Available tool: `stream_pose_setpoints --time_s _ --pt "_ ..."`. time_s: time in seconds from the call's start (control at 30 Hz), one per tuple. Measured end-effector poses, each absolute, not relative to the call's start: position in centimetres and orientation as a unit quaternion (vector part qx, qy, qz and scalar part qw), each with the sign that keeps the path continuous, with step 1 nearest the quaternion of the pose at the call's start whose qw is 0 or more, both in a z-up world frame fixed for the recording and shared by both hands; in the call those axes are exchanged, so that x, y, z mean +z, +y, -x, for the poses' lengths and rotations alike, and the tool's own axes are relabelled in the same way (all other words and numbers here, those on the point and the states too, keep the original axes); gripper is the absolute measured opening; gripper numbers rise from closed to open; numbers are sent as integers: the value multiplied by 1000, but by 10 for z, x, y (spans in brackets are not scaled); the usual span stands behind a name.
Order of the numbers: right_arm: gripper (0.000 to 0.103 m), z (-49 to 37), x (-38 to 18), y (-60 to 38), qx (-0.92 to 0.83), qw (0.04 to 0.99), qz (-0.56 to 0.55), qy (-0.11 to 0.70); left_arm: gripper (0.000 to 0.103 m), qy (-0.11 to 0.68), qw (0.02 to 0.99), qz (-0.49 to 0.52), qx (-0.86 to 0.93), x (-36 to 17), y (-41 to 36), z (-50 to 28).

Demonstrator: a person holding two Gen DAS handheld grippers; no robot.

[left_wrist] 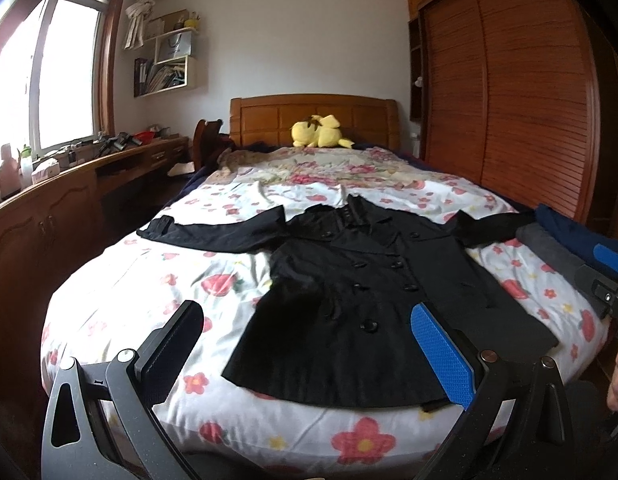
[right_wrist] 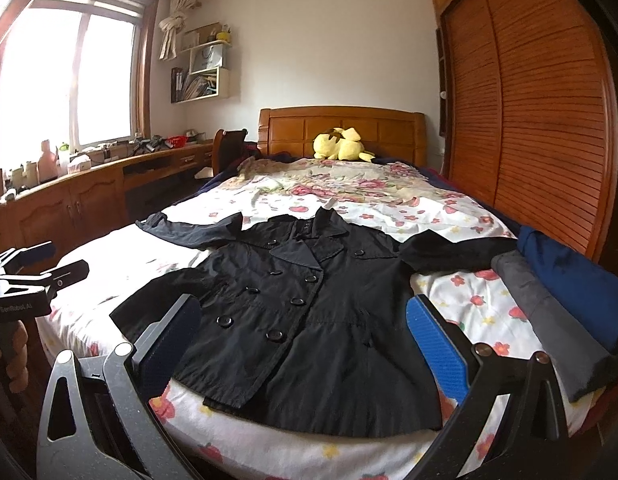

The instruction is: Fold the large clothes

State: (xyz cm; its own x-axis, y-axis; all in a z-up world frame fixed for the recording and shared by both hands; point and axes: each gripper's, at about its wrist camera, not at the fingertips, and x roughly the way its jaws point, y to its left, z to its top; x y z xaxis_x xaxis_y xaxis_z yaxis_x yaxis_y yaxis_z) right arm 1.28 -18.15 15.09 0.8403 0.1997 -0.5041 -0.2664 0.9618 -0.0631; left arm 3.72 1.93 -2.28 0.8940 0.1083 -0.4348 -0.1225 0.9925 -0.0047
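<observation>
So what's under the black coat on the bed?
The black coat lies spread flat, front up, on the floral sheet covering the bed. Both grippers hover open before its hem. Whatever might lie beneath the coat itself is covered.

The bed (left_wrist: 109, 292) is wearing a white flowery sheet, and a black coat (left_wrist: 349, 292) is lying flat across the foot end, sleeves spread to both side edges. Folded blue (right_wrist: 581, 280) and grey (right_wrist: 549, 320) clothes are sitting along the right edge, a yellow plush (left_wrist: 317, 132) up at the headboard.
</observation>
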Motion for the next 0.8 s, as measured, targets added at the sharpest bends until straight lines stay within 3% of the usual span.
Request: stream_pose_setpoints --time_s 0.8 --pt "103 -149 72 -138 233 921 73 302 103 301 946 13 121 -47 40 -110"
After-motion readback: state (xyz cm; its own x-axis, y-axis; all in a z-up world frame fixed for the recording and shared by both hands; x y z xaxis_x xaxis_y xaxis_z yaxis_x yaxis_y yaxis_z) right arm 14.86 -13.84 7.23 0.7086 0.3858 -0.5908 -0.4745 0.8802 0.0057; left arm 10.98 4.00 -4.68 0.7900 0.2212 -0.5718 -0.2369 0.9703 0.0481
